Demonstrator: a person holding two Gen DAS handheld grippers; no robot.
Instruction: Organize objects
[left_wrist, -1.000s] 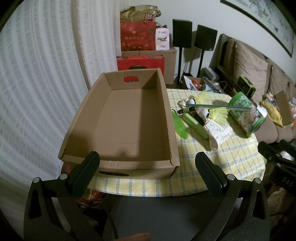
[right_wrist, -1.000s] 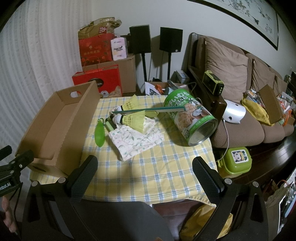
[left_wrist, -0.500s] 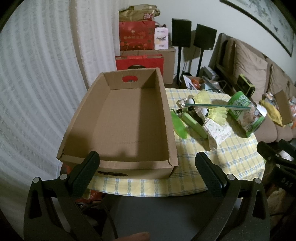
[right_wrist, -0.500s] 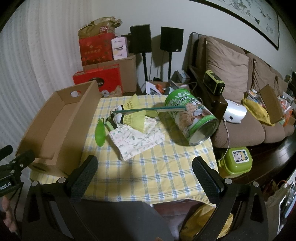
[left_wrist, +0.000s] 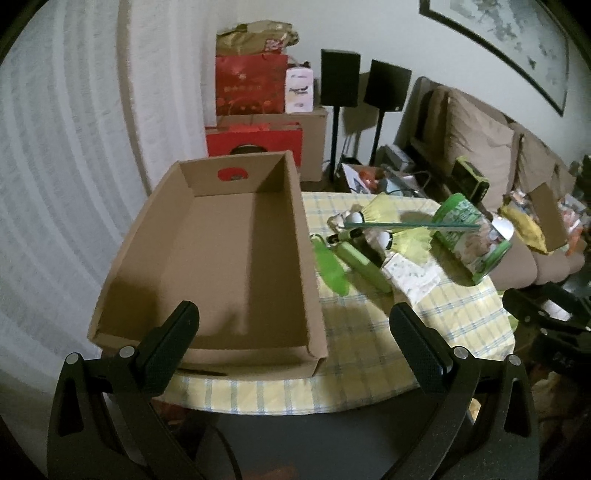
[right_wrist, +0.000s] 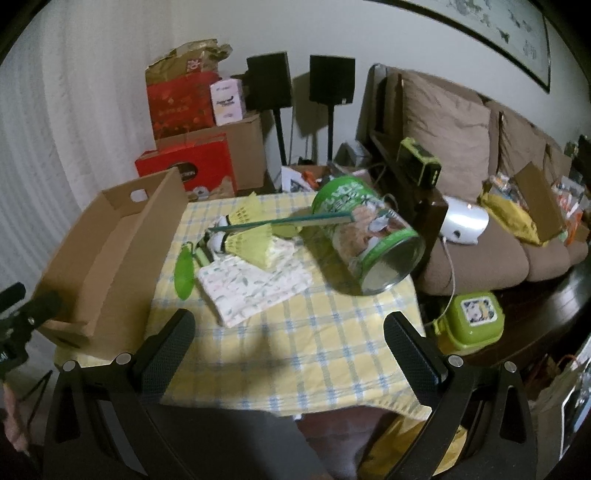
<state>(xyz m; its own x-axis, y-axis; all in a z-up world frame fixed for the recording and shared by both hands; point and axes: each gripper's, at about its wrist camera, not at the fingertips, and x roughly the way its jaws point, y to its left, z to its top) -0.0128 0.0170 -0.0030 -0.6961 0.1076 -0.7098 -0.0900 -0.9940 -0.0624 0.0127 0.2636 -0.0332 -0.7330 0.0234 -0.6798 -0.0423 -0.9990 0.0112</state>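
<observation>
Table (right_wrist: 332, 343): covered in a yellow-and-blue checked cloth.

Cardboard box (left_wrist: 207, 258): open-topped, nothing inside, on the left part of the table, a handle slot cut in its far end wall.

Green can (right_wrist: 365, 243): lying on its side at the right of the table, open end toward the near right corner.

Green stick (right_wrist: 280, 221): thin; one end rests on top of the can, the other reaches left over the clutter.

Yellow shuttlecocks (right_wrist: 247, 243): two, under the stick, between box and can.

Floral cloth (right_wrist: 255, 284): folded, lying flat, just beside the shuttlecocks on the near side.

Green paddle-shaped item (left_wrist: 330, 267): flat on the cloth just right of the box; what it is cannot be told from either view.

Left gripper (left_wrist: 293, 334): jaws wide apart, holding nothing, at the near end of the box.

Right gripper (right_wrist: 288, 338): jaws wide apart, holding nothing, at the near table edge, facing the clutter.

Sofa (right_wrist: 472, 206): brown, behind and right of the table.
</observation>
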